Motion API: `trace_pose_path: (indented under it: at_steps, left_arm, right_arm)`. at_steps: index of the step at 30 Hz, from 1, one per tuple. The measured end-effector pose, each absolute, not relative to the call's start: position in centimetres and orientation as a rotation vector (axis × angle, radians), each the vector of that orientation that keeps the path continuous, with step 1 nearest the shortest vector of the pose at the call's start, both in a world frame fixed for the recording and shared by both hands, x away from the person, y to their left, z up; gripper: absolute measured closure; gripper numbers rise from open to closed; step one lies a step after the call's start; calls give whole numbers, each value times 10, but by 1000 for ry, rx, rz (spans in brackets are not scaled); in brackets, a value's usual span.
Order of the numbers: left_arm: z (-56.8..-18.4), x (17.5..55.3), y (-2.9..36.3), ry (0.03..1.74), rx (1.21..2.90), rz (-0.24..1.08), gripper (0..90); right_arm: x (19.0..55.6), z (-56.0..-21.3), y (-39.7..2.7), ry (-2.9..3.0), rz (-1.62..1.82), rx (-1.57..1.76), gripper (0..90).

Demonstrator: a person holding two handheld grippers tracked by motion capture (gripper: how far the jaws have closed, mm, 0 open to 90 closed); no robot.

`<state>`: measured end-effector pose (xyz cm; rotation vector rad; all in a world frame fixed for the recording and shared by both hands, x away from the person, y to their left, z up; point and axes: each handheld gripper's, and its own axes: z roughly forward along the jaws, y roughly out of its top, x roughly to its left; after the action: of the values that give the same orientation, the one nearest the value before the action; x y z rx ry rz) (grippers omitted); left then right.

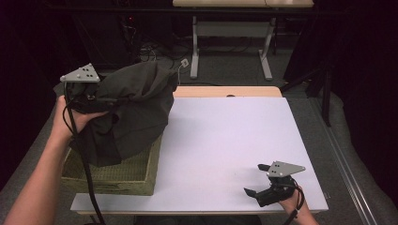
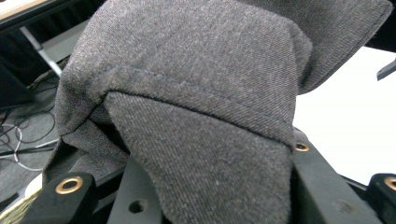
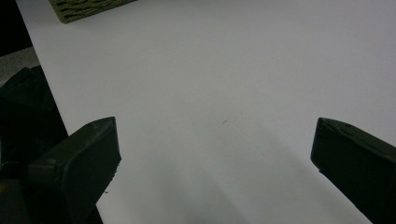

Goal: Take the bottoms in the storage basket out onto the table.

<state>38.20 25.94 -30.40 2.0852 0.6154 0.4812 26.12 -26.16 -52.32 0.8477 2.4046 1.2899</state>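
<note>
- Left gripper is clamped on a fold of the dark grey cloth, holding it up over the basket. In the left gripper view the cloth bunches between the jaws, stitched hem visible.
- The cloth's lower end hangs down into the basket; the rest drapes past the basket's right wall, over the white table top.
- Basket is a green-brown woven box at the table's near left corner. A corner of it also shows at the top of the right gripper view.
- Right gripper sits low at the table's near right corner, jaws spread wide with nothing between them. Bare table top lies ahead of it in the right gripper view.
- Nothing stands between the two grippers; they are well apart.
- Surface: matte white sheet, with a strip of pale wood showing along the far edge.
- Room: dark, black surrounds. Grey carpet beyond the table, a second table with white legs behind it, loose cables on the floor to its left.
- A small white tag lies on the floor near that table leg; too small to read. No other writing or brand legible.
</note>
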Motion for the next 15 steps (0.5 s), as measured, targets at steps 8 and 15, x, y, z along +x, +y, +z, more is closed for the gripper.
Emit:
trace_pose_path:
  at_steps: [8,15]
  left_arm:
    - [-302,384,244,596,2092,478,663]
    - [-301,387,232,566,2108,459,662]
  right_arm:
    - [259,-523,-262,2399,1296,843,10]
    - [260,-522,-263,2419,1252,846,10]
